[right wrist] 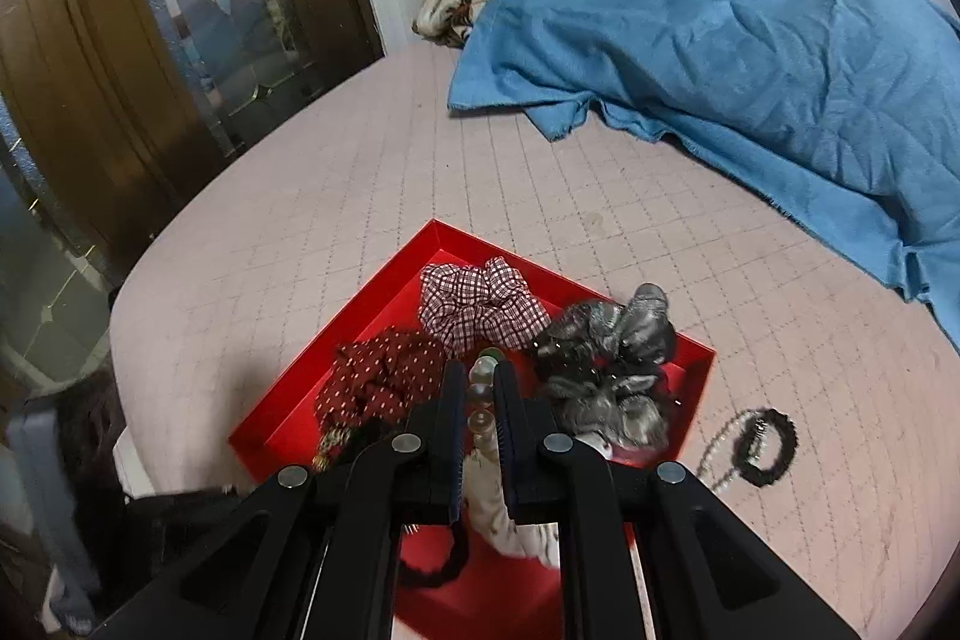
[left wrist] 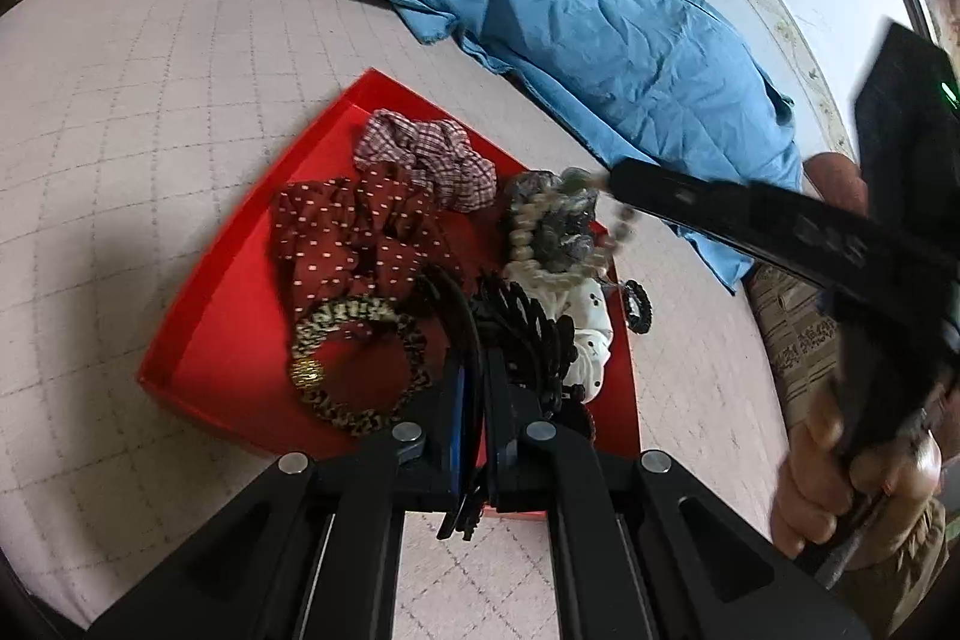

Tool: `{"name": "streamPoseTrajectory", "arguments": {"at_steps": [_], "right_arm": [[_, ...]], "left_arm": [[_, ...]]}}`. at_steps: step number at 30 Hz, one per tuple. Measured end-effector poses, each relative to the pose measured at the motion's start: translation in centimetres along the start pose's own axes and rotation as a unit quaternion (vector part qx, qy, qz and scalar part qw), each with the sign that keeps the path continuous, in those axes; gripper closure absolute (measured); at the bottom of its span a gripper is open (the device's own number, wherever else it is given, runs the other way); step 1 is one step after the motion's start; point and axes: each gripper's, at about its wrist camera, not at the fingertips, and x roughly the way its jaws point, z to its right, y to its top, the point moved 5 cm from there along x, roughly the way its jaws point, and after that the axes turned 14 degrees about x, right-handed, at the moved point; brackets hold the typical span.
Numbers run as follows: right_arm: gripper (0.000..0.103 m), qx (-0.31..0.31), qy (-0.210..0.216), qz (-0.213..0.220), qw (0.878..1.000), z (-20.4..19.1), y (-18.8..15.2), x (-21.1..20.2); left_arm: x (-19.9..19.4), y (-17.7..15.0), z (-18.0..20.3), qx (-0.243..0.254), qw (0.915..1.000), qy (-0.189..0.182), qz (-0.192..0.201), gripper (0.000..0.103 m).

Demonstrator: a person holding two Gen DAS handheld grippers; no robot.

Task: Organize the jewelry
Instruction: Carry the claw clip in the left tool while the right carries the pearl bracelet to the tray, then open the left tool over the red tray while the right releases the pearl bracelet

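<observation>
Red tray (right wrist: 288,409) sits on the pink quilted bed (right wrist: 360,172), holding scrunchies, a checked one (right wrist: 480,304) among them. Right tongs (right wrist: 480,388) are nearly closed on a bead string (right wrist: 480,394) above the tray. Left tongs (left wrist: 477,334) are pinched on a black hair comb (left wrist: 522,322) over the tray. Beside the tray lies a black hair tie (right wrist: 768,448)

Home bedroom: quilted pink mattress (right wrist: 420,196), blue shirt (right wrist: 720,58), glass-paneled wooden door (right wrist: 180,10).
</observation>
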Motion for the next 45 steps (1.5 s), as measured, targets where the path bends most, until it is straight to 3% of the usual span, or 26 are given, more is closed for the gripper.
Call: {"name": "streamPoseTrajectory", "arguments": {"at_steps": [13, 31, 33, 35, 42, 45], "right_arm": [[0.093, 0.012, -0.028, -0.043, 0.999, 0.6, 0.0, 5.4], [0.092, 0.050, -0.049, -0.064, 0.995, 3.5, -0.5, 7.4], [0.092, 0.054, -0.049, -0.066, 0.995, 3.7, -0.5, 7.6], [0.092, 0.055, -0.051, -0.067, 0.995, 3.9, -0.7, 7.7], [0.092, 0.064, -0.048, -0.066, 0.995, 4.2, -1.1, 7.4], [0.087, 0.066, -0.043, -0.062, 0.995, 4.1, -1.2, 6.9]], "left_arm": [[0.2, -0.2, -0.4, -0.001, 0.9999, 0.015, -0.003, 0.096], [-0.2, -0.2, -0.2, 0.007, 0.9993, 0.038, 0.003, 0.093], [-0.4, -0.1, -0.1, 0.010, 0.9990, 0.044, 0.006, 0.090], [-0.6, -0.1, 0.1, 0.014, 0.9986, 0.050, 0.011, 0.081], [-1.0, 0.1, 0.6, 0.035, 0.9968, 0.069, 0.020, 0.078], [-1.2, 0.2, 0.6, 0.041, 0.9958, 0.079, 0.023, 0.071]]}}
